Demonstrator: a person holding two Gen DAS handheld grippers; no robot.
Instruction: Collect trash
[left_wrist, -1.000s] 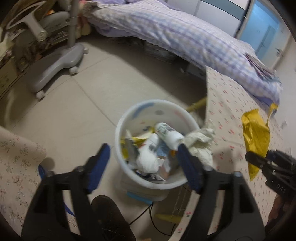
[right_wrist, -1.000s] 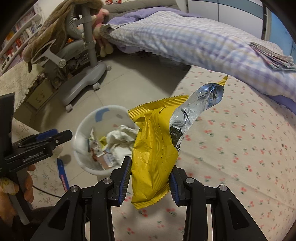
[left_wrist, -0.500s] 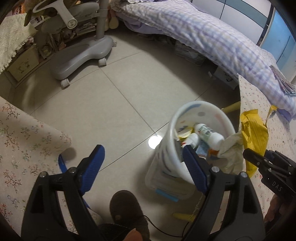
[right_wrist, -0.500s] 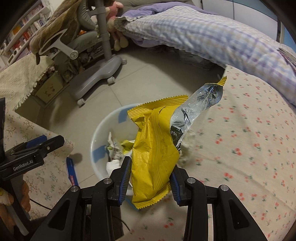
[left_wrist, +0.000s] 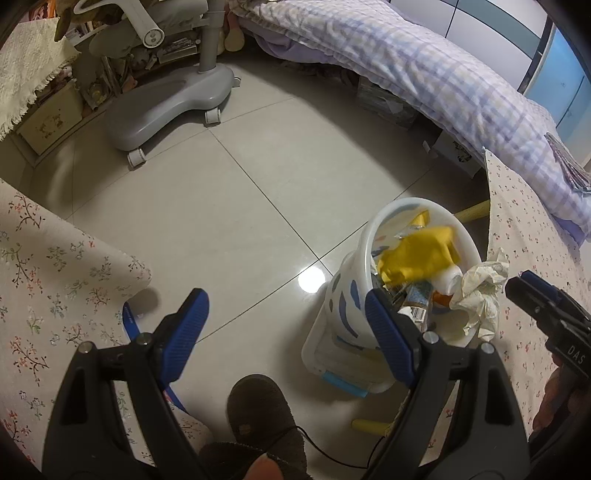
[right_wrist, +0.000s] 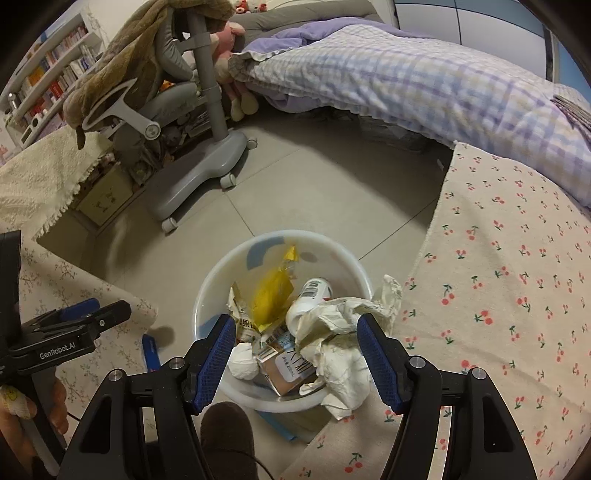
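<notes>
Both tongs, left (left_wrist: 286, 334) and right (right_wrist: 295, 360), gape empty; yellow wrapper (right_wrist: 271, 297) lies blurred, half-buried in the bin (right_wrist: 207, 291)

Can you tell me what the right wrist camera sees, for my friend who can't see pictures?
The right gripper hangs open over a white trash bin on the tiled floor, its jaws having just opened, with nothing between them. A yellow wrapper lies in the bin among a bottle and crumpled paper. The left gripper shows at the left edge.
</notes>
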